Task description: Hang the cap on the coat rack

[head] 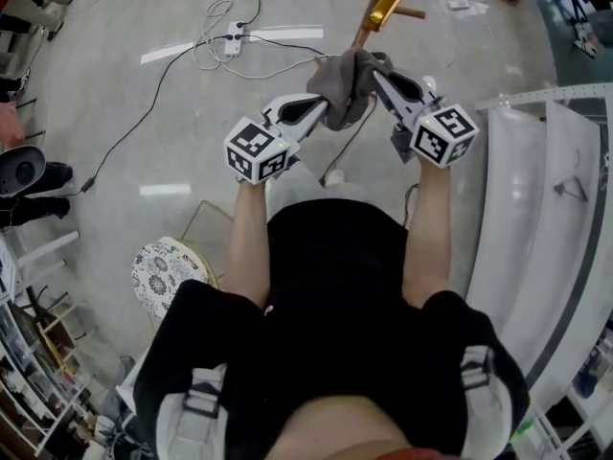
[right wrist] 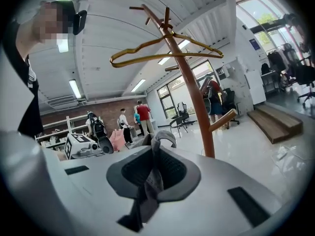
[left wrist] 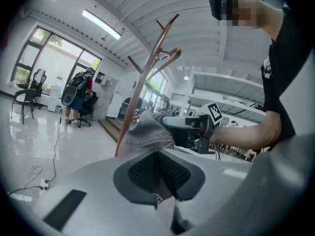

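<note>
A grey cap [head: 347, 85] hangs between my two grippers in the head view, just in front of the wooden coat rack [head: 388, 0]. My left gripper [head: 324, 106] is shut on the cap's left edge; its own view shows the cap [left wrist: 142, 132] pinched in the jaws with the coat rack [left wrist: 147, 77] rising behind. My right gripper [head: 376, 75] is shut on the cap's right side; a strip of grey fabric [right wrist: 152, 173] runs through its jaws. The coat rack [right wrist: 189, 87] stands straight ahead of it, with a wire hanger [right wrist: 162, 55] on top and a peg [right wrist: 221, 120] low on the right.
A white power strip with cables [head: 230, 44] lies on the floor to the left. White racks [head: 536, 218] stand on the right, a patterned stool [head: 168, 268] at lower left. People [right wrist: 142, 117] and office chairs [left wrist: 24, 98] are far back in the room.
</note>
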`<state>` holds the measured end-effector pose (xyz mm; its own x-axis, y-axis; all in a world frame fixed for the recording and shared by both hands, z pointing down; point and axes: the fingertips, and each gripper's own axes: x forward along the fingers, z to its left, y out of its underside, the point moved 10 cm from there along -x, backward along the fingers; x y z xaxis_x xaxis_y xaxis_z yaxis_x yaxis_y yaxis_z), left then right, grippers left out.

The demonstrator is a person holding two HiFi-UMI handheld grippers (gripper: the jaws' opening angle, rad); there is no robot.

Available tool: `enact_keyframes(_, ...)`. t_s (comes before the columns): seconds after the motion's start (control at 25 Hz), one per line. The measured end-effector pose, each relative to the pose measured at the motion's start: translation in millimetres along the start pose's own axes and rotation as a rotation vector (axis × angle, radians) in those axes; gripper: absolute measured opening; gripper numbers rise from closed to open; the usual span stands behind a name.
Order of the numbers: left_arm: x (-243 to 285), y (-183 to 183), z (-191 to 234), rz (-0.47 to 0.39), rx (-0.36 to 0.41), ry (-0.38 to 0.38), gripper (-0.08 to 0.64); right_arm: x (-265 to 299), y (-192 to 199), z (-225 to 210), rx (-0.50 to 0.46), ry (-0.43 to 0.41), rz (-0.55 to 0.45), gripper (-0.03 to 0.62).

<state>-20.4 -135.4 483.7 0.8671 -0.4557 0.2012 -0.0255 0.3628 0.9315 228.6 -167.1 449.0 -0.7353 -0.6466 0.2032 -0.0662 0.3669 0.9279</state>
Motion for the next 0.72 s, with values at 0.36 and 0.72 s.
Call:
enact_keyframes(0.36, 5, 18, 24, 0.029, -0.047, -0.013, 0.006, 47, 8, -13, -0.067, 0.051, 0.114, 0.018)
enact_keyframes(0.72, 44, 25, 61, 0.081, -0.067, -0.036, 0.008, 79, 8, -52, -0.081, 0.06, 0.203, 0.018)
